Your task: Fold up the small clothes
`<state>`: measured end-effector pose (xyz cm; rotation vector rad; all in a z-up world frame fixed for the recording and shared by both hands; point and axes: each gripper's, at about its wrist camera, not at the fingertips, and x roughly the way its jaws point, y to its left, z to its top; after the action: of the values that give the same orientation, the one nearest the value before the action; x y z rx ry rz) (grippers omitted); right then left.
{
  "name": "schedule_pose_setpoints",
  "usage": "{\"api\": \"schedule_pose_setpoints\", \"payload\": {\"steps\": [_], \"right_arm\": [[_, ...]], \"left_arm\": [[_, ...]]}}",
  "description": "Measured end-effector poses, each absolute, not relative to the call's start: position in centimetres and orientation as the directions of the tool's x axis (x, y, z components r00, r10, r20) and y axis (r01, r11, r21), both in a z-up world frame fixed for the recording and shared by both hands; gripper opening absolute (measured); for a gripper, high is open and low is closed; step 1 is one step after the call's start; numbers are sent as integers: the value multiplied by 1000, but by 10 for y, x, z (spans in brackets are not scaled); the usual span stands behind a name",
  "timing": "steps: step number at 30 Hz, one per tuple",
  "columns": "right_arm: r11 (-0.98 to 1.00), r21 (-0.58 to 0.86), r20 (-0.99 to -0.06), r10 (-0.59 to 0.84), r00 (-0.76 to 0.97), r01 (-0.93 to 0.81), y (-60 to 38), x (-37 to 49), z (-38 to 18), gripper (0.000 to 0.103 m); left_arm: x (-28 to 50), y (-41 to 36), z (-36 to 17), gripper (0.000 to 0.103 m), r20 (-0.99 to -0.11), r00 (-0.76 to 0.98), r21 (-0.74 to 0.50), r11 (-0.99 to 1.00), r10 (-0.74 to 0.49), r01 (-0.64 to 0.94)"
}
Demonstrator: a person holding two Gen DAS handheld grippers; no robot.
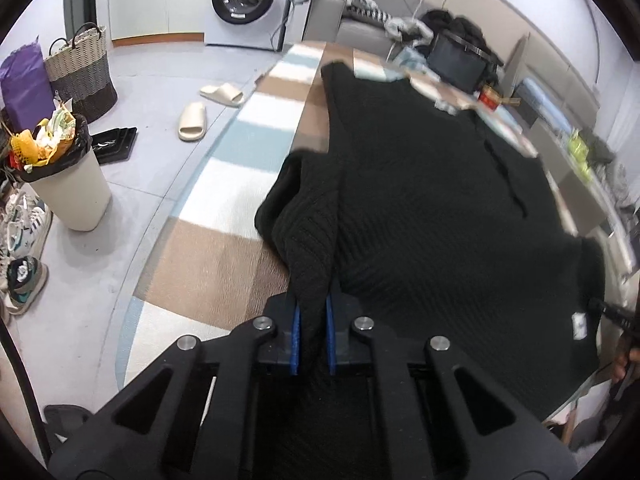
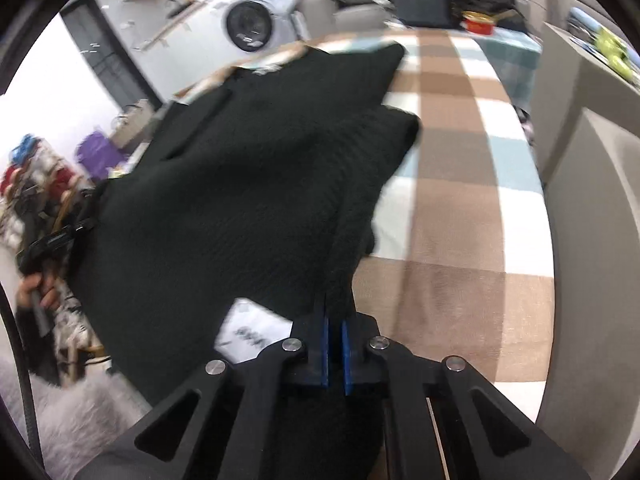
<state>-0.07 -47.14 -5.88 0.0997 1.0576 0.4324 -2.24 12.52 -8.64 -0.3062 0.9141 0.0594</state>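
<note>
A: Left tongs (image 1: 313, 330): clenched on a bunched corner of the black knit garment (image 1: 440, 208), blue pads (image 1: 295, 332) pinching the fold.

B: Right tongs (image 2: 335, 350): likewise clamped on another gathered corner of the same garment (image 2: 224, 200), white care label (image 2: 250, 334) just beside the pads.

A: Garment: spread ahead of both tongs over the checked cloth (image 1: 224, 184) of the bench, near edge raised, far edge resting flat.

B: Long axis: running away from both tongs toward the far end of the bench; held edge strung crosswise between the two grips.

A: Nearer arm: neither, judging by the views. Both at the near edge, one at each corner.

B: Governing relation for the coming move, probably: body of the garment lying forward of the tongs, so held edge to be carried forward over it, both corners level.

A: Risk: a skewed fold if one corner leads.
</note>
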Motion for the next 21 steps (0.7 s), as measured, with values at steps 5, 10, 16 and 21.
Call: {"api": "schedule_pose_setpoints", "payload": {"steps": [5,10,16,21], "right_arm": [[865,390,-670,503,547,-316,-486,-11,-16,5],[843,443,-538,523,661,-306,-494,1,9,5],[874,453,-546,428,720,-176,-498,49,4,5],[902,424,-622,356,698,-82,-496,96,-13,5]], "left_arm": [[-22,130,-56,6,-727,680,-278,946,-96,-164],[4,137,-27,6,-672,734,-300,942,-97,-150],[63,153,-19,6,-664,741,-328,930,-101,-166],[119,160,-45,6,-723,685,-310,929,-93,-201]]}}
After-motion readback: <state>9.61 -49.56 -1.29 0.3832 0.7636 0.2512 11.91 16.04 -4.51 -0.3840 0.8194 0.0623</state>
